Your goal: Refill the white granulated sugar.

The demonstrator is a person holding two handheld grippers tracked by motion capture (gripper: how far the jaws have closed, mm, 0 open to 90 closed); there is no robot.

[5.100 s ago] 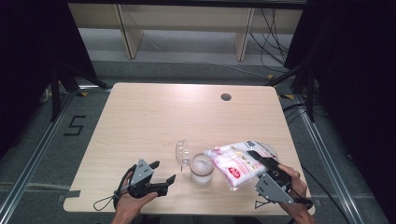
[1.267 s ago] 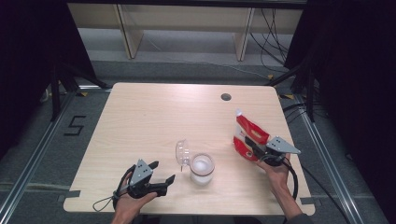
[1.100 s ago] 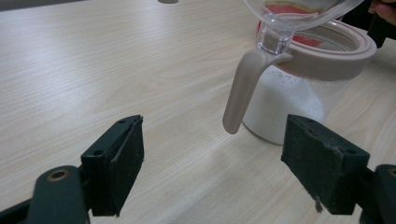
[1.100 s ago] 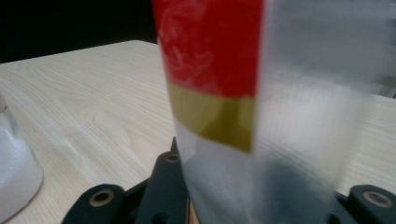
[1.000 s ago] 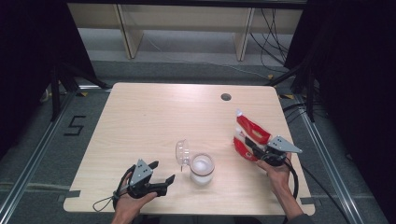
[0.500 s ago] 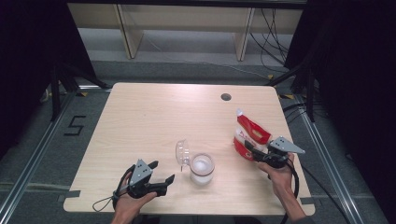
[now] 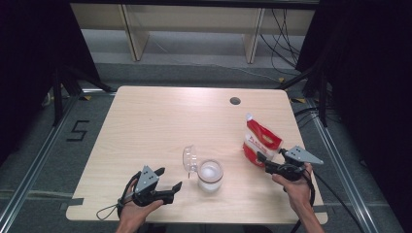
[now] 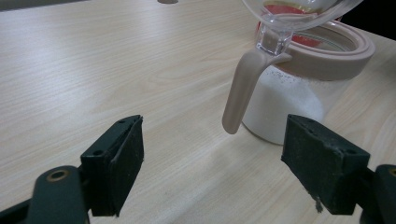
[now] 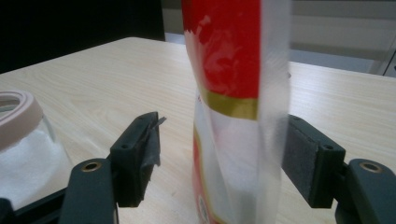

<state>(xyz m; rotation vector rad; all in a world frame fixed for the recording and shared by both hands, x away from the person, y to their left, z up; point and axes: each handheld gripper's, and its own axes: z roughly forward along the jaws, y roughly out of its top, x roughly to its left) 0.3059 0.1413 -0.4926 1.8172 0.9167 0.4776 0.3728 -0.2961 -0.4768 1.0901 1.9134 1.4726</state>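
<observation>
Grippers sat at both sides of the table. Left gripper rested with its jaws wide apart, holding nothing, near the glass jar of white powder (lid tipped open). Right gripper had just been opening, with the red and white pouch standing upright between its jaws, one pad touching it. Its writing was too blurry to read.

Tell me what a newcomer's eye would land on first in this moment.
First the red and white pouch, standing upright near the table's right edge, between the jaws of the right gripper, which have just been opening and no longer press it. Next the glass jar of white powder near the front middle, its clear hinged lid flipped open. The left gripper rests open beside it.
</observation>
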